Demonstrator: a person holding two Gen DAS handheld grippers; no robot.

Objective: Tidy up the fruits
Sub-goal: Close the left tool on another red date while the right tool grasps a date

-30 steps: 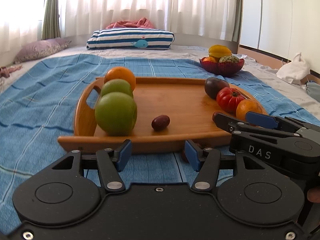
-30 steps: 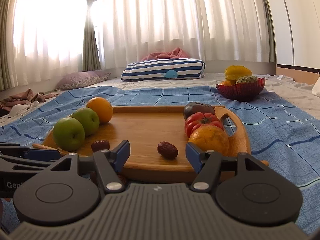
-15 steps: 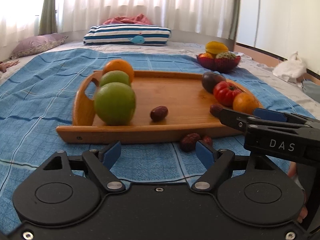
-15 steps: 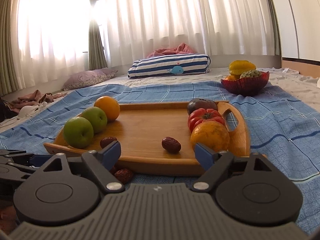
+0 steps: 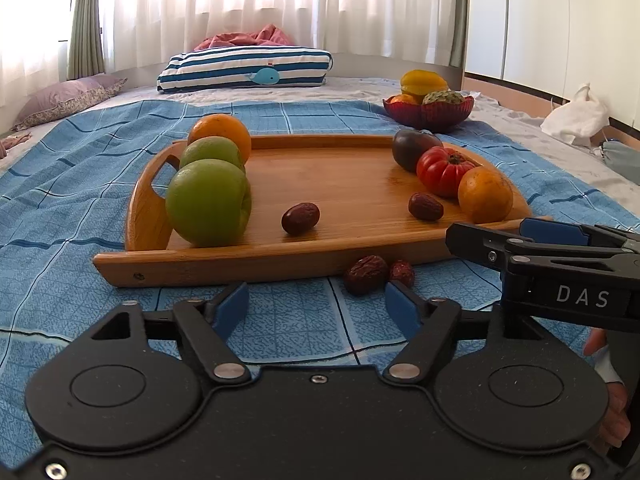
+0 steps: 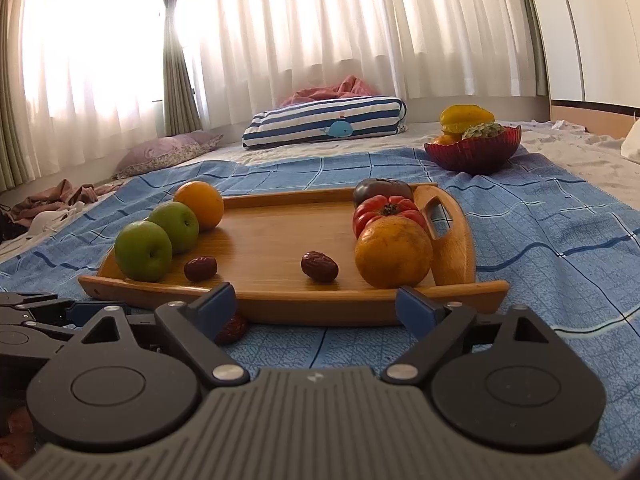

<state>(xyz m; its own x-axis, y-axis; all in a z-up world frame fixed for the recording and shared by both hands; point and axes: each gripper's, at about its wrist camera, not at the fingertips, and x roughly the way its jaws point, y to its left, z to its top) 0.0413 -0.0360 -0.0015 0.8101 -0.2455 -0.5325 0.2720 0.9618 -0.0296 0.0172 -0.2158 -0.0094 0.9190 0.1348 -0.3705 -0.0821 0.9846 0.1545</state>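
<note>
Now between picks — left gripper (image 5: 316,304) closing, empty; right gripper (image 6: 316,306) widening, empty. Next (likely): dates (image 5: 366,274) on blanket (image 5: 60,208) beside tray (image 5: 224,266) need collecting.

Far ahead of the claw, a striped pillow (image 5: 245,68) with a small whale on it lies before white curtains (image 5: 280,4). A pink cloth (image 5: 244,40) is bunched behind it. Ahead to the left lies a purple pillow (image 5: 68,98). Under the claw spreads a blue checked blanket (image 5: 60,208). To the right sits a white bag (image 5: 576,116).
</note>
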